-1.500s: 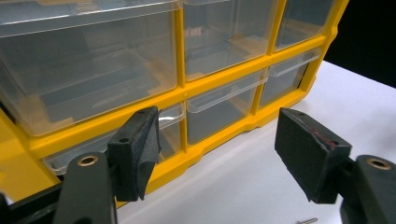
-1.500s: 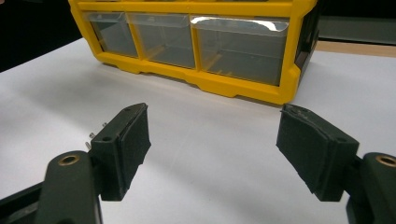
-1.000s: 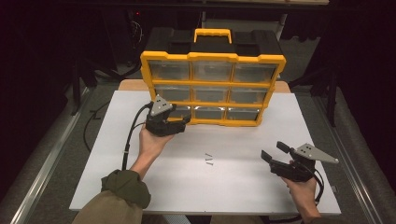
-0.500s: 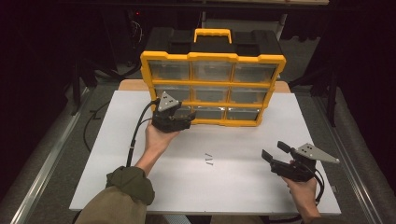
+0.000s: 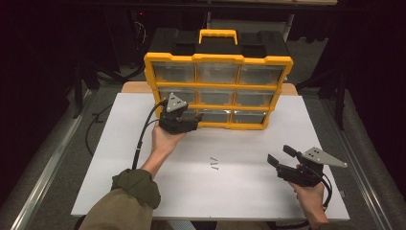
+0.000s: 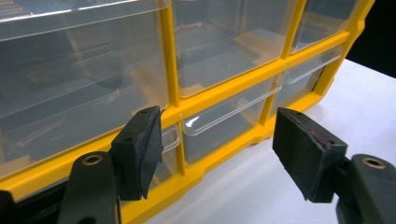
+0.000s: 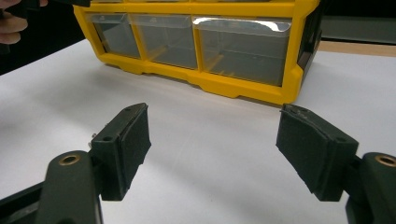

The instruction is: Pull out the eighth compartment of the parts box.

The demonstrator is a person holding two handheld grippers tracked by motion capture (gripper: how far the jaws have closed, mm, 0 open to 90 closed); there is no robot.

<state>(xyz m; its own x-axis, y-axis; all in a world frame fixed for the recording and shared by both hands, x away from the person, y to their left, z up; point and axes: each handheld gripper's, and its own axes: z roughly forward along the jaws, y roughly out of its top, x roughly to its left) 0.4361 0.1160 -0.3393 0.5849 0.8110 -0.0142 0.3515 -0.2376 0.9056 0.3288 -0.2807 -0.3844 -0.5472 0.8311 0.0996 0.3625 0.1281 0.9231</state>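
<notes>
The yellow drawer cabinet [image 5: 218, 91] stands upright at the far side of the tabletop [image 5: 239, 191]. The left claw [image 5: 194, 125], jaws wide and empty, is right at the cabinet's bottom-left drawer [image 6: 194, 137]. The right claw [image 5: 280, 155], also wide and empty, waits well short of the cabinet.

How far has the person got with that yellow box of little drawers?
Hardly started. Nothing looks done: every clear drawer of the yellow organizer that shows sits pushed in. In hand: the left tongs are open at its bottom row, near the bottom-left drawer, pads not pressing on it. The right tongs wait open over the white board. Gripping and pulling a drawer is probably left.
</notes>
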